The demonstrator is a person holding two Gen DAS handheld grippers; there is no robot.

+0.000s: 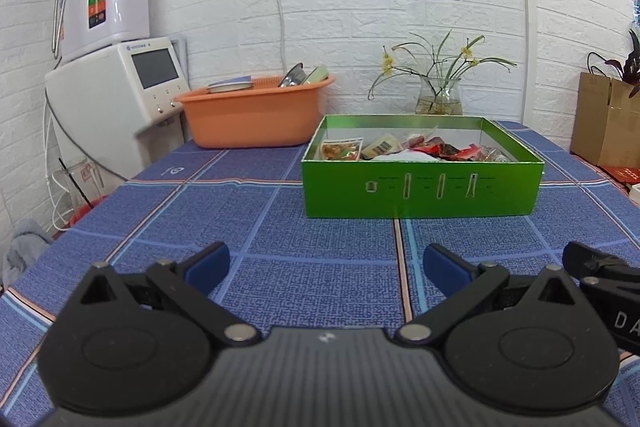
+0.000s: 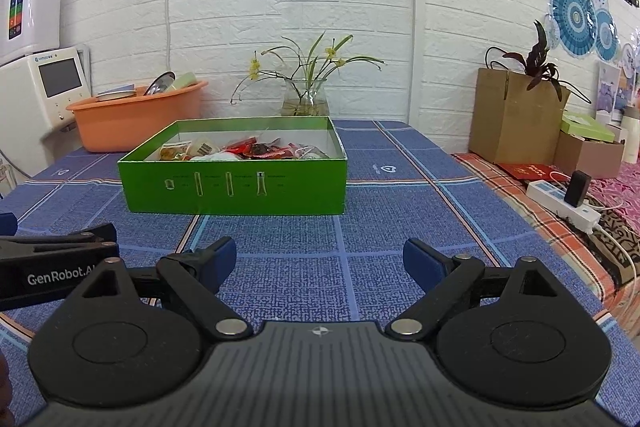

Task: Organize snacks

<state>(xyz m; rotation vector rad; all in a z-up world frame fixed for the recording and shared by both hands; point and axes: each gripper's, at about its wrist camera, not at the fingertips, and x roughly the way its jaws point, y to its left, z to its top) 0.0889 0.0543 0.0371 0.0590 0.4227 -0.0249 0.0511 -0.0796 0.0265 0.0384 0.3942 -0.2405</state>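
Snacks point(image 1: 412, 150) are seen gathered in a green box point(image 1: 420, 187) on the blue checked surface point(image 1: 280, 279), at twelve o'clock from both grippers. Nearest, the left gripper point(image 1: 326, 265) and right gripper point(image 2: 320, 259) are held low over the surface with fingers spread wide and nothing between them. No loose packet is seen on the surface, so the sorting is judged nearly done or not yet begun. Beyond, an orange basin point(image 1: 256, 115) at ten o'clock and a glass vase point(image 1: 439, 95) are set by the wall.
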